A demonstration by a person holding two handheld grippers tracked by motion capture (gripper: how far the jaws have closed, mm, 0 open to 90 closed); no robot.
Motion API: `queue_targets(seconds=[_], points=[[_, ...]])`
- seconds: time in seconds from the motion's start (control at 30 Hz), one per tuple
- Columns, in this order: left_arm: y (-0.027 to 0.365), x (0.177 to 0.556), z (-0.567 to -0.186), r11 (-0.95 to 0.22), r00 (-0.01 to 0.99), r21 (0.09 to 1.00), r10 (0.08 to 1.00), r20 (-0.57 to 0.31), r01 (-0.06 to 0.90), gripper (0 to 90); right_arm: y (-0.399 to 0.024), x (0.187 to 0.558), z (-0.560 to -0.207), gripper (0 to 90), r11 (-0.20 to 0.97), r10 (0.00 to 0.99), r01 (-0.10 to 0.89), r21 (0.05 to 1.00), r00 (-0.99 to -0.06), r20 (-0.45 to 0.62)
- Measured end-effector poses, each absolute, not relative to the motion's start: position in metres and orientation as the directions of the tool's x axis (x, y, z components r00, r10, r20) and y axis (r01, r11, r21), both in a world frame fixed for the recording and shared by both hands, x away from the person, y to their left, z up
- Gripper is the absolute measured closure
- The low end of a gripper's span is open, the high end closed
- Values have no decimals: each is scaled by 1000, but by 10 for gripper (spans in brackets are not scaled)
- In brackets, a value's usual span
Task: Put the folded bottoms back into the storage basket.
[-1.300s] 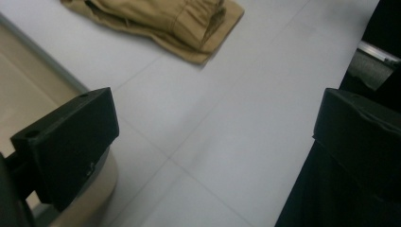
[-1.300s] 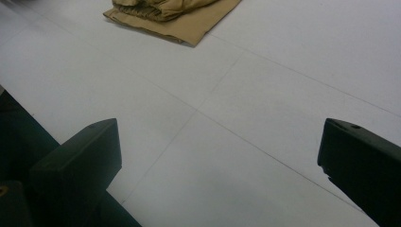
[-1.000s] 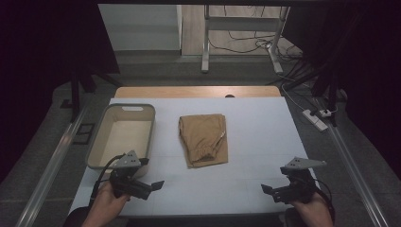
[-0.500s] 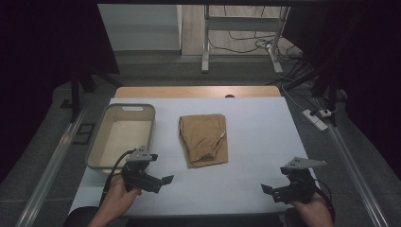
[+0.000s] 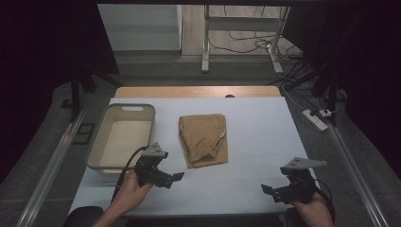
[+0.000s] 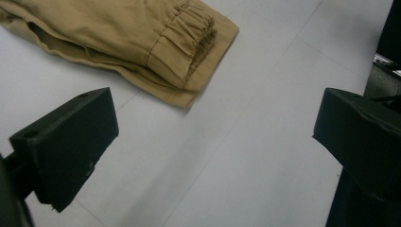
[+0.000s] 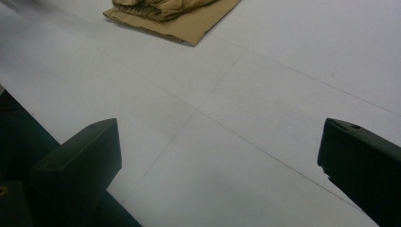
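Observation:
A folded tan garment (image 5: 204, 139) with an elastic cuff lies flat at the middle of the white table (image 5: 255, 127). My left gripper (image 5: 174, 179) hovers just off its near left corner, jaws wide apart with nothing between them. In the left gripper view the garment (image 6: 142, 38) lies ahead and to the upper left of the open left gripper (image 6: 213, 142). My right gripper (image 5: 268, 193) sits near the table's front right edge, open and empty. In the right gripper view the garment (image 7: 175, 14) is far off, beyond the open right gripper (image 7: 217, 161).
A beige plastic bin (image 5: 126, 108) stands on the table's left side, beside the left hand, with nothing seen inside. A wooden strip (image 5: 198, 91) borders the far edge. A power strip (image 5: 316, 118) and cables lie on the floor to the right.
My left gripper has moved forward and to the right, from the front left corner toward the garment's near corner. The right gripper has stayed put.

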State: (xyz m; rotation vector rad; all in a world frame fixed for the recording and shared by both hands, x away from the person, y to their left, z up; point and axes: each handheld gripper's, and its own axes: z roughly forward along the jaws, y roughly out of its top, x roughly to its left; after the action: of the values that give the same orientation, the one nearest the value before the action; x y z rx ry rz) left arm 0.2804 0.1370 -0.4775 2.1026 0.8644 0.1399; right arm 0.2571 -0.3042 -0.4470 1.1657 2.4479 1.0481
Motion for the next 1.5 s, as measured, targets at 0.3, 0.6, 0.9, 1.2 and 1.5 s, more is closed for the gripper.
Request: queue_targets(seconds=[0.3,0.6,0.9,1.2,1.5], points=[[123,297,-485,-439,752,720,637,-173,537,0,-304,257,-447,3,428,749,581,692,-657,88],[107,314,-491,-443,741,710,650,-166,547,4,-304,256,-447,3,441,742,570,694,-666,75],[93,332,-500,-461,731,701,670,-128,544,7,-303,256,-447,3,443,743,571,691,-666,74],[82,346,-510,-463,687,670,721,-96,580,0,-303,256,-447,4,447,741,571,689,-668,73],[81,366,-522,-442,654,651,748,-112,617,0,-302,256,-447,5,454,738,569,685,-672,68]])
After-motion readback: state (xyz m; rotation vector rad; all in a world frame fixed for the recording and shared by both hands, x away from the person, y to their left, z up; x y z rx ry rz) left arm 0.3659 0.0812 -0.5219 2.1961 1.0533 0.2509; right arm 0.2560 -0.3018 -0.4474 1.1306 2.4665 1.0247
